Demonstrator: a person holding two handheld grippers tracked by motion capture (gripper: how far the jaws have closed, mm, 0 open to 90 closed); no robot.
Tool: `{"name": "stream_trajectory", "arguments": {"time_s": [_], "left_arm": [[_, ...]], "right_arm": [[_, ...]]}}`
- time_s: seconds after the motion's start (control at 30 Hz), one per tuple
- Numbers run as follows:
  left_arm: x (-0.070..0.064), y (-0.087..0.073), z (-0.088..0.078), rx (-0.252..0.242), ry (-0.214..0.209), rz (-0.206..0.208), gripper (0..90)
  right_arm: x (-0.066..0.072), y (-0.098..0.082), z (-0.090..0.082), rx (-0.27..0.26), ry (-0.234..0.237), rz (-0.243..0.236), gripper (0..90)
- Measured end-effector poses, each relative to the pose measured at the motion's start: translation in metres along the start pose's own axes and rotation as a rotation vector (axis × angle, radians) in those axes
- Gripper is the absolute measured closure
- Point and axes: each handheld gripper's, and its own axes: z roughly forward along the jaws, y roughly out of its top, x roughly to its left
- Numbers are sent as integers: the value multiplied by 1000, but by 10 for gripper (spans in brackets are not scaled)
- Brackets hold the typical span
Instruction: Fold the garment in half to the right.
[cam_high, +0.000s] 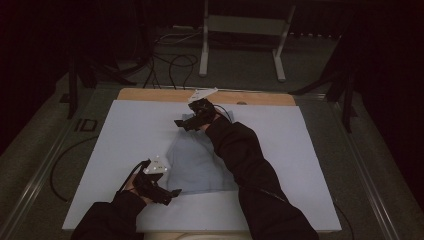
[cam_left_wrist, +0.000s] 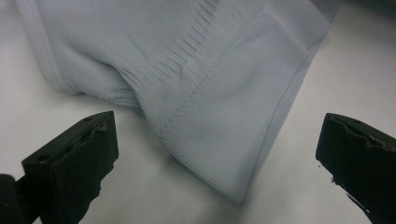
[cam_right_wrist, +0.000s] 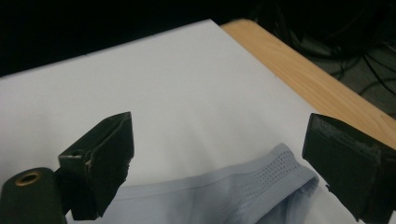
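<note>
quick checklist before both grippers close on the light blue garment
1. Left gripper open: ok, jaws stand wide apart.
2. Cloth between the left jaws: ok, a ribbed corner of the light blue garment lies between them, not yet touched.
3. Right gripper open: ok, jaws spread.
4. Cloth between the right jaws: ok, a perforated hem end sits just ahead of them, nearer one jaw.
5. Garment flat on the white board: not ok, folds and bunching show by the left gripper.
6. Right sleeve clear of the cloth: not ok, the forearm lies across the garment in the high view.
</note>
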Motion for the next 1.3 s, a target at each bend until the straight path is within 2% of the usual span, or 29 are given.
{"name": "stream_trajectory", "arguments": {"time_s": [0.07,0.13,0.2,0.27,0.37,0.4,0.47,0.57,0.6,0.63,0.73,0.8,0.9,0.97,1.13,1.23,1.27,1.3], "left_arm": [[-2,0,2,14,2,-4,1],[-3,0,3,21,4,-26,2],[-5,-1,5,34,-1,-44,3],[-7,-2,7,52,-1,-46,12],[-10,-3,10,75,14,-70,72],[-9,-4,10,73,19,-72,124],[-8,-6,11,75,19,-90,167],[-8,-8,11,83,17,-91,258],[-8,-8,12,94,16,-92,267],[-8,-8,13,111,23,-84,292],[-8,-7,14,113,35,-81,365],[-7,-6,14,109,35,-93,428],[-7,-6,14,108,40,-104,493],[-7,-5,14,107,39,-109,540],[-6,-5,14,105,30,-126,661],[-7,-4,14,107,27,-133,744],[-7,-4,14,107,26,-129,782],[-7,-4,14,106,26,-125,803]], "right_arm": [[-4,-1,10,26,-1,17,92],[-8,-2,19,45,-25,22,92],[-14,-3,28,53,-30,49,98],[-20,-3,37,85,-42,48,128],[-28,-2,49,115,-62,65,163],[-32,-3,54,127,-72,76,191],[-35,-5,61,155,-79,81,222],[-39,-10,71,203,-90,102,270],[-39,-12,74,210,-110,110,268],[-40,-14,78,212,-110,123,268],[-41,-19,87,255,-136,96,273],[-40,-20,91,282,-147,78,293],[-39,-20,98,334,-175,68,388],[-38,-21,101,366,-194,39,461],[-37,-18,101,408,-215,-3,746],[-38,-17,100,411,-215,-8,813],[-38,-16,98,401,-204,-11,868],[-37,-15,97,397,-198,-10,870]]}}
